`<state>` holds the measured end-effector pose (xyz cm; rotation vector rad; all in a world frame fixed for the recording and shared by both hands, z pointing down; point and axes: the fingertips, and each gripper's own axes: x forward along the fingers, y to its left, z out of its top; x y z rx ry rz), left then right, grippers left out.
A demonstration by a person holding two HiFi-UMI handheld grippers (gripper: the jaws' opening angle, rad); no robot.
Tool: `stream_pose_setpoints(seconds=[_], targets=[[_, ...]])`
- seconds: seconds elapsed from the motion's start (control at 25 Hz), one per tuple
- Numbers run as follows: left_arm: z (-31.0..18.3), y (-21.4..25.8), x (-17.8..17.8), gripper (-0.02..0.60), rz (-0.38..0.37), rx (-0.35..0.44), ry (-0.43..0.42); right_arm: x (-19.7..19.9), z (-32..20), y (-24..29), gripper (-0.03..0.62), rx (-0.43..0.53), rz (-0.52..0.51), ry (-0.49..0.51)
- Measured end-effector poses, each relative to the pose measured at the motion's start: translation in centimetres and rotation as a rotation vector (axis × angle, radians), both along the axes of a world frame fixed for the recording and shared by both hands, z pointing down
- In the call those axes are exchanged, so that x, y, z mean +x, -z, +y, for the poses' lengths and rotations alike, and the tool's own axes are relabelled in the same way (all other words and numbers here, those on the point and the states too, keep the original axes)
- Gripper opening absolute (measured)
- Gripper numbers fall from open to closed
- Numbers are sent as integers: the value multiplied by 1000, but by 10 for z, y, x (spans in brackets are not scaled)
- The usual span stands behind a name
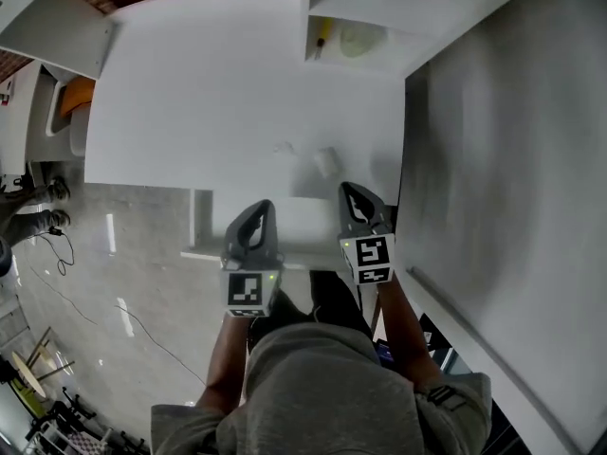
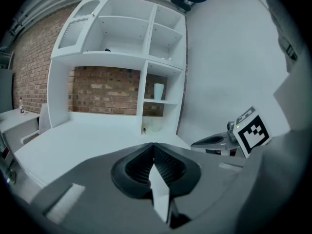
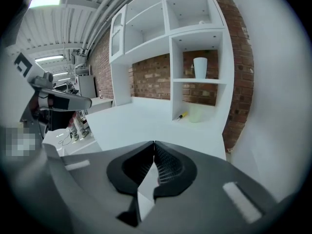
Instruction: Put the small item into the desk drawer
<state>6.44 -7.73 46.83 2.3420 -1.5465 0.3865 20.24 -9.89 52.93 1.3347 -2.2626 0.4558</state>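
The white desk (image 1: pixel 209 93) has an open drawer (image 1: pixel 213 226) at its front edge. Two small pale items lie on the desktop just behind it: a crumpled one (image 1: pixel 285 148) and a short white roll-like one (image 1: pixel 325 162). My left gripper (image 1: pixel 262 209) hovers over the drawer, jaws shut and empty; its tips (image 2: pixel 153 146) meet in the left gripper view. My right gripper (image 1: pixel 350 191) is level with it on the right, a little in front of the roll-like item. It is also shut with nothing held, its tips (image 3: pixel 154 144) closed in the right gripper view.
A white shelf unit (image 1: pixel 379 17) stands at the desk's back right. It holds a yellow screwdriver (image 1: pixel 322 34), a pale bowl (image 1: pixel 360 38) and a white cup (image 3: pixel 200 67). A white wall (image 1: pixel 512 159) runs along the right. Grey floor with cables (image 1: pixel 95 301) lies to the left.
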Motion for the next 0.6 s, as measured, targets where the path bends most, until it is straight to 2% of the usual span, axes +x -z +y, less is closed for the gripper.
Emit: stream_pose_setpoints(seconds=[0.6], targets=[[1, -57, 2, 12, 8, -100, 127, -15, -23, -93, 180, -181, 32, 160]])
